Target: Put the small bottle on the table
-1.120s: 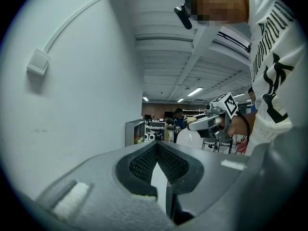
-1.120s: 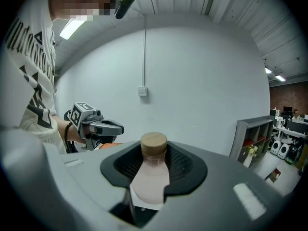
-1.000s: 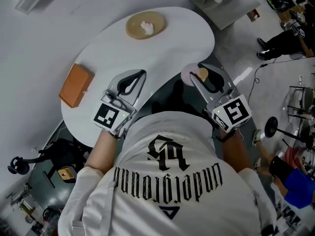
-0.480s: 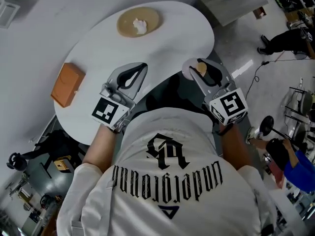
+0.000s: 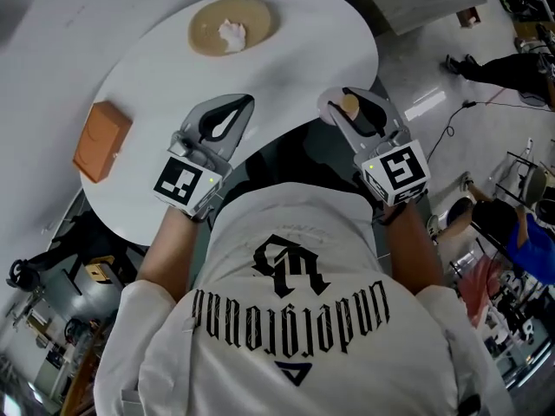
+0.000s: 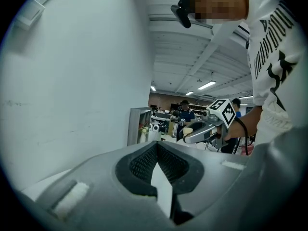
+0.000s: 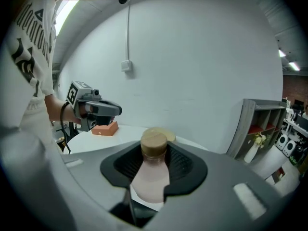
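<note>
a tan round plate (image 5: 206,31) holds a white crumpled lump (image 5: 231,33). an orange-brown rectangular block (image 5: 101,141) lies flat, well apart from the plate. by the white wall stands a grey shelf unit (image 7: 257,121), a white vase (image 7: 252,153) beside it. a small wall box (image 7: 126,65) hangs from a thin conduit. a person in a blue top (image 5: 531,237) is on the floor at the right.

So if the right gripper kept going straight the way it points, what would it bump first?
Probably the round tan plate on the white table, straight behind the small pink bottle that the right gripper holds. It might pass above it; height is unclear.
</note>
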Available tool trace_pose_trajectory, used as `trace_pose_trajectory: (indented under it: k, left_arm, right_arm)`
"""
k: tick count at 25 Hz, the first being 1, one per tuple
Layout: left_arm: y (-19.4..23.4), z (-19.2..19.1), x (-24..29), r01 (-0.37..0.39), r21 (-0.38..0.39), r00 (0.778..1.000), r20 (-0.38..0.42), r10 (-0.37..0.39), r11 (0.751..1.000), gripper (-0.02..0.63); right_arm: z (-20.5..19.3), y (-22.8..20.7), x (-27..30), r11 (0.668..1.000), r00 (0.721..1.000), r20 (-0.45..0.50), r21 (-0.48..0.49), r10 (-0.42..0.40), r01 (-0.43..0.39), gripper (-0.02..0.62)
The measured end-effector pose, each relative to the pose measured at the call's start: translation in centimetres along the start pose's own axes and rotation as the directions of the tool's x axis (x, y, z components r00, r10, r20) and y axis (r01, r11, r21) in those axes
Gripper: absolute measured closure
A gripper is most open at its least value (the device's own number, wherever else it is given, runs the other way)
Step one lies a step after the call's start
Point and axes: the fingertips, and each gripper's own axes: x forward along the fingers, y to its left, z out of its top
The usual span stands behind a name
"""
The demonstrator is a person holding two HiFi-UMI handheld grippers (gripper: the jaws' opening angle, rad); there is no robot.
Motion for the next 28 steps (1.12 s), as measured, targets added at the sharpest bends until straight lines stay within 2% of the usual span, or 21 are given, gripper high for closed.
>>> trace_pose_trajectory:
  k: [11,16,28]
  left_arm:
    - [3.1,-3.6,4.0,-0.019,-0.031,0.997,-0.077,0.016,0.999,0.6]
    - [4.5,-4.6,5.3,-0.028,-0.053,0.997,-0.069,0.025,0.998,0.6]
    - [6.4,-7.9,10.7,0.022,-0.041,0.992,-0.126,-0.028,0.999,0.6]
  right_arm:
    - [-3.7,-4.3,4.7,0.999,0.996,-0.077,0.0,0.05,-0.05,0.46]
    - [-5.3,-5.7,7.0,0.998,0.992,-0.109,-0.004,0.056,-0.057,0.46]
    - [-9.9,-9.3,11.0,0.997,0.983,-0.17,0.011,0.071,-0.071,0.46]
